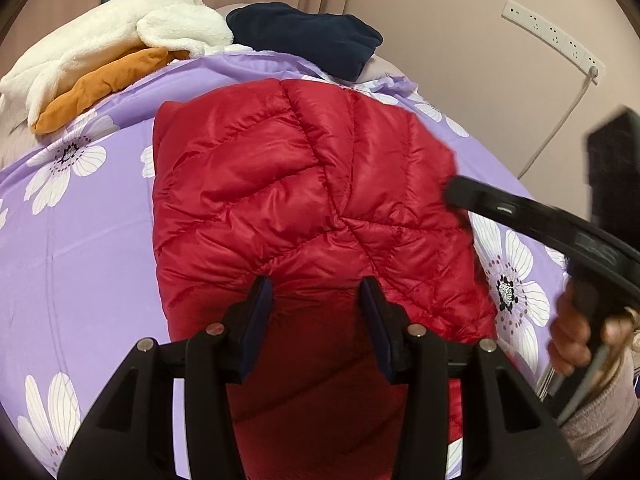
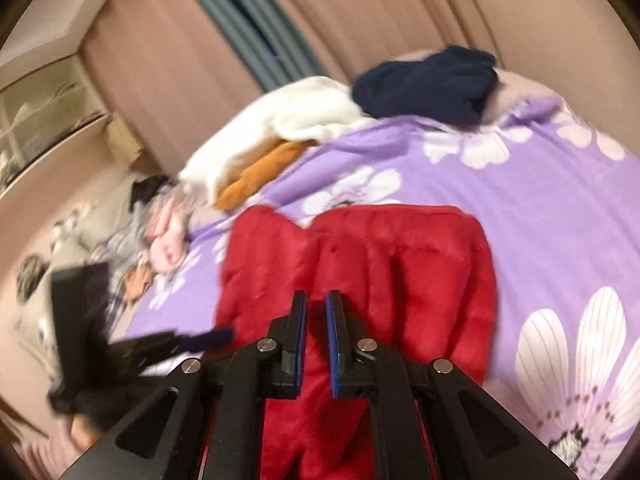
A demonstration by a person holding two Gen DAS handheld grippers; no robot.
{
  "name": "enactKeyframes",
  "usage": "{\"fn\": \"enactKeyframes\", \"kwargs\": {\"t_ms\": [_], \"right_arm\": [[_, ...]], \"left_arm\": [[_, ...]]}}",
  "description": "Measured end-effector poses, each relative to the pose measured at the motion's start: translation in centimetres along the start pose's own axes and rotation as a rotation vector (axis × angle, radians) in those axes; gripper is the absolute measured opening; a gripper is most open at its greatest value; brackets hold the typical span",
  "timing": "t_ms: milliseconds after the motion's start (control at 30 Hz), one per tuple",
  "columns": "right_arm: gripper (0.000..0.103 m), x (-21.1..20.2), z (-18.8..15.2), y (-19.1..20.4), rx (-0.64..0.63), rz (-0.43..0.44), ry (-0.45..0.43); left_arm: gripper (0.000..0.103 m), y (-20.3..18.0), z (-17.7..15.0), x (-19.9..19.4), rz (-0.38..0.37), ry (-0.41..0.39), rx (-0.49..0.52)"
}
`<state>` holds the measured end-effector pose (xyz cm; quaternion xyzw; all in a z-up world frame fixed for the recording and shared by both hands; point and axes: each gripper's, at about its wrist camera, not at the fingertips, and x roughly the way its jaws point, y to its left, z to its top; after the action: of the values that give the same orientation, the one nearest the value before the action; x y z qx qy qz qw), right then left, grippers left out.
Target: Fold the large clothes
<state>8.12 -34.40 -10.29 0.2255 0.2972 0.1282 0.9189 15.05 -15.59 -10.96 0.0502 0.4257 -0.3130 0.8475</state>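
A red quilted puffer jacket (image 1: pixel 312 200) lies partly folded on a purple flowered bedspread (image 1: pixel 80 240). My left gripper (image 1: pixel 316 292) is open, its fingers apart just above the jacket's near edge, holding nothing. My right gripper shows in the left wrist view (image 1: pixel 452 196) at the jacket's right edge. In the blurred right wrist view the right gripper (image 2: pixel 316 308) hovers over the jacket (image 2: pixel 400 272) with a narrow gap between its pads and no cloth visibly between them. The left gripper shows there at the left (image 2: pixel 216 336).
A white fleece (image 1: pixel 120 36), an orange garment (image 1: pixel 104 84) and a navy garment (image 1: pixel 312 40) are piled at the bed's far end. A power strip (image 1: pixel 556 40) hangs on the right wall. More clothes (image 2: pixel 160 232) lie beside the bed on the left.
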Motion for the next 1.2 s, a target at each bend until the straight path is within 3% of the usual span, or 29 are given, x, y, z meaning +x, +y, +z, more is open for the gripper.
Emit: {"fn": "enactKeyframes", "kwargs": {"t_ms": [100, 233, 333, 367, 433, 467, 533, 600, 733, 767, 800, 867, 933, 1033, 1200], "right_arm": [[0.007, 3.6, -1.0, -1.9, 0.068, -0.051, 0.108], [0.007, 4.8, -1.8, -1.8, 0.044, -0.081, 0.131], [0.007, 4.4, -1.4, -2.0, 0.08, -0.051, 0.157], [0.007, 3.9, -1.1, -2.0, 0.094, -0.033, 0.162], [0.009, 3.3, -0.9, -2.0, 0.099, -0.012, 0.153], [0.015, 2.9, -0.9, -2.0, 0.097, 0.003, 0.146], [0.031, 2.7, -0.8, -2.0, 0.101, 0.037, 0.133], [0.053, 2.6, -0.7, -1.7, 0.109, 0.068, 0.12], [0.069, 1.7, -0.3, -0.6, 0.104, 0.062, 0.08], [0.074, 1.4, -0.2, -0.6, 0.105, 0.065, 0.068], [0.086, 0.9, -0.1, -0.6, 0.108, 0.066, 0.054], [0.098, 0.1, 0.0, -1.4, 0.14, 0.045, 0.017], [0.1, -0.1, -0.2, -2.8, 0.181, 0.025, 0.006], [0.101, 0.7, -0.9, -5.3, 0.273, 0.004, 0.068], [0.102, 2.4, -2.7, -9.2, 0.441, 0.046, 0.114]], "left_arm": [[0.047, -0.2, 0.1, 0.4, 0.005, 0.004, 0.017], [0.048, -0.1, 0.1, 0.8, 0.01, 0.011, 0.023], [0.049, 0.7, 0.2, -0.2, -0.015, 0.014, -0.033], [0.051, 1.2, 0.1, -1.3, -0.036, -0.002, -0.067], [0.07, 2.5, -0.1, -3.3, -0.054, -0.046, -0.121], [0.089, 3.8, -0.4, -4.5, -0.046, -0.082, -0.165], [0.1, 6.3, -1.1, -5.9, -0.057, -0.138, -0.253], [0.1, 9.0, -1.6, -5.6, -0.105, -0.121, -0.364], [0.099, 12.9, -3.1, -2.9, -0.203, -0.055, -0.538], [0.099, 13.4, -3.5, -2.1, -0.257, -0.04, -0.57], [0.099, 13.7, -3.6, -1.5, -0.284, -0.031, -0.588], [0.099, 13.8, -3.9, -0.2, -0.322, -0.004, -0.611], [0.099, 13.7, -4.1, 0.6, -0.327, 0.015, -0.619], [0.1, 13.9, -4.1, 1.5, -0.356, 0.026, -0.643], [0.101, 14.1, -4.0, 2.6, -0.37, 0.049, -0.648]]}}
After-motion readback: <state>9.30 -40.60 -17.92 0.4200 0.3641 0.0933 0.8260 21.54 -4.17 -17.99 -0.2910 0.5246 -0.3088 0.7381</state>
